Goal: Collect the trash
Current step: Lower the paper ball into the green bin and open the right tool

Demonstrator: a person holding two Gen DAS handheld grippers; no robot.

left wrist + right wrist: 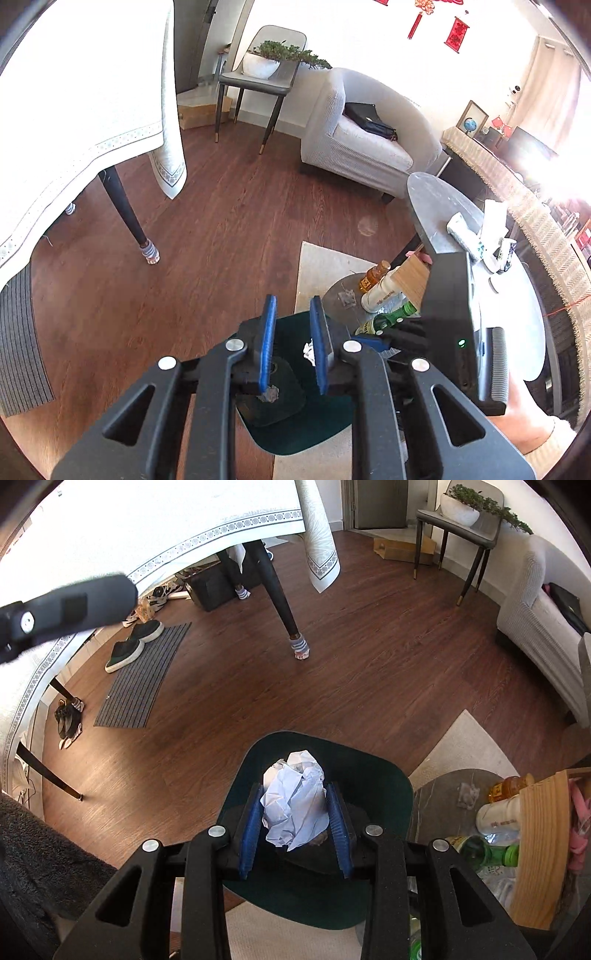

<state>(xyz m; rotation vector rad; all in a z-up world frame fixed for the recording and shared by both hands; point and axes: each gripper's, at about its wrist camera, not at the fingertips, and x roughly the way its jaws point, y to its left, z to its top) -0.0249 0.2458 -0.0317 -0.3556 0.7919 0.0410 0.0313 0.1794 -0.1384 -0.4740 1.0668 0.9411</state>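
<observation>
Right tongs (295,821) clamped on crumpled white paper (295,801), held directly above dark green bin (388,786) on wooden floor (369,664). Left tongs (293,341) apart, gripping nothing, over same bin. At 3 o'clock of bin: green bottle (487,854), white bottle (498,814) on low round tabletop (439,797).

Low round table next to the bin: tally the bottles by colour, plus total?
Green bottle: 1
White bottle: 1
Amber bottle: 1
Total: 3. A clear plastic one may lie underneath, too hidden to count.
</observation>
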